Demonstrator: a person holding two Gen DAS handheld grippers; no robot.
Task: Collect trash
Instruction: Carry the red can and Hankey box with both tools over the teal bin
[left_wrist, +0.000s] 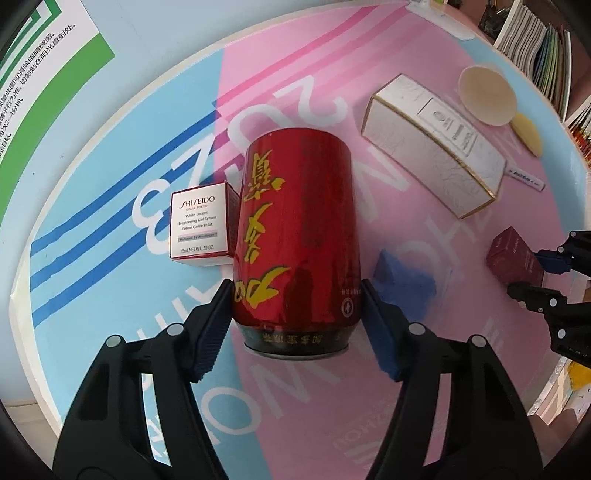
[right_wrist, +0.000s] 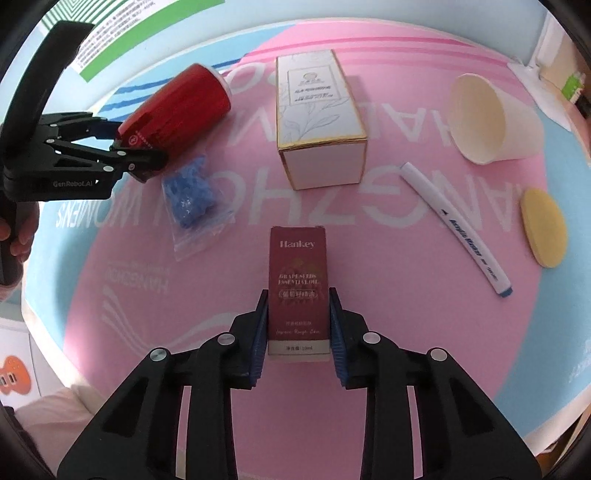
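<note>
Left wrist view, item one: red can (left_wrist: 295, 236) with gold lettering, held across its lower body by my left gripper (left_wrist: 297, 317), both blue pads (left_wrist: 208, 332) pressed against its sides. The can runs away from me toward 12 o'clock, over the pink and blue printed mat (left_wrist: 110, 206). In the right wrist view the same can (right_wrist: 177, 114) is tilted, its far end near the mat, with my left gripper (right_wrist: 129, 147) closed on its near end at 10 o'clock.

Item two: dark red Hankey carton (right_wrist: 298, 291), essential oil, standing between the fingers of my right gripper (right_wrist: 298, 325). The pads sit just beside or against its two sides; I cannot tell whether they press it. From the left wrist it shows at 3 o'clock (left_wrist: 517, 258), with the right gripper (left_wrist: 543, 273) around it.

Item three: zip bag of blue pieces (right_wrist: 190, 195), lying at 4 o'clock of the can, just beside it.

Item four: white Shiseido carton (left_wrist: 201, 225), at 9 o'clock of the can, close against it in this view.

Item five: long white box with gold edging (right_wrist: 319, 118), at 12 o'clock of the Hankey carton, well apart.

Item six: white marker with blue print (right_wrist: 458, 229), at 2 o'clock.

Item seven: paper cup (right_wrist: 491, 118) on its side, at 1 o'clock, far corner.

Item eight: yellow round sponge (right_wrist: 543, 232), at 3 o'clock, near the mat's edge.
</note>
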